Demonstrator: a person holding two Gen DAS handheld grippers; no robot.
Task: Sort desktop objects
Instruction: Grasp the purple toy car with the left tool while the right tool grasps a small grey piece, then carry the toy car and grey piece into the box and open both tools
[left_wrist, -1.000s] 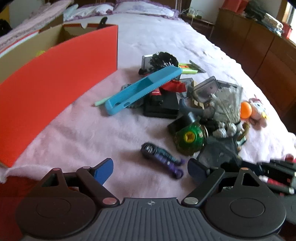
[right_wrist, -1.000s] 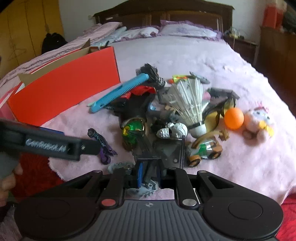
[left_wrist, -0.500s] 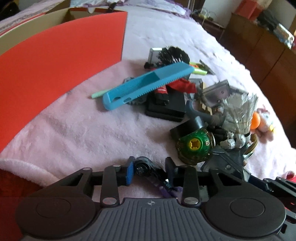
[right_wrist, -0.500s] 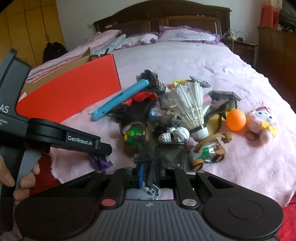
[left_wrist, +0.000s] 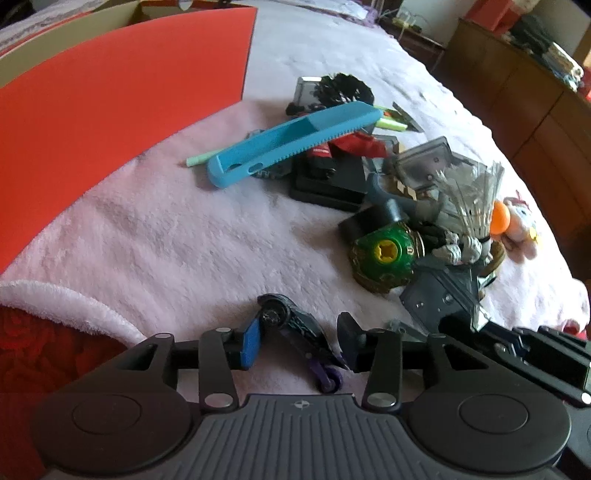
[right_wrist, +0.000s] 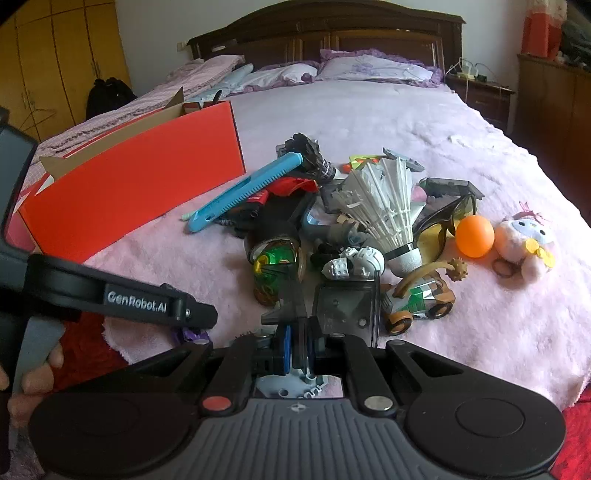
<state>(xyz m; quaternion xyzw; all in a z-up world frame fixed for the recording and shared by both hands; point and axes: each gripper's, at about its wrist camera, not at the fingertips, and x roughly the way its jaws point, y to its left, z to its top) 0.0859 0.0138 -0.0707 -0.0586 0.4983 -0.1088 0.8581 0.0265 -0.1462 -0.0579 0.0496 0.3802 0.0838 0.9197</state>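
A purple toy car (left_wrist: 295, 332) lies slantwise on the pink blanket (left_wrist: 166, 240) between the fingers of my left gripper (left_wrist: 297, 343). The jaws are opening slightly. The blue left pad touches its front wheel and the right pad sits against its tail. In the right wrist view a left finger (right_wrist: 199, 314) covers most of the car (right_wrist: 192, 335). My right gripper (right_wrist: 299, 345) is shut on the thin edge of a dark smoky plastic piece (right_wrist: 291, 295) at the near side of the toy pile. A red-fronted cardboard box (left_wrist: 110, 110) stands at the left.
The pile holds a blue comb-like case (left_wrist: 295, 144), a green spinning top (left_wrist: 384, 254), a shuttlecock (right_wrist: 388, 206), an orange ball (right_wrist: 474, 236), a plush toy (right_wrist: 524, 243) and a brown toy buggy (right_wrist: 417, 299). The blanket ends at red bedding (left_wrist: 44, 339) near me. Wooden cabinets (left_wrist: 535, 110) line the right.
My left gripper came forward over the purple car and closed from wide open around it. The right gripper stayed put, its pads a little tighter on the dark piece.
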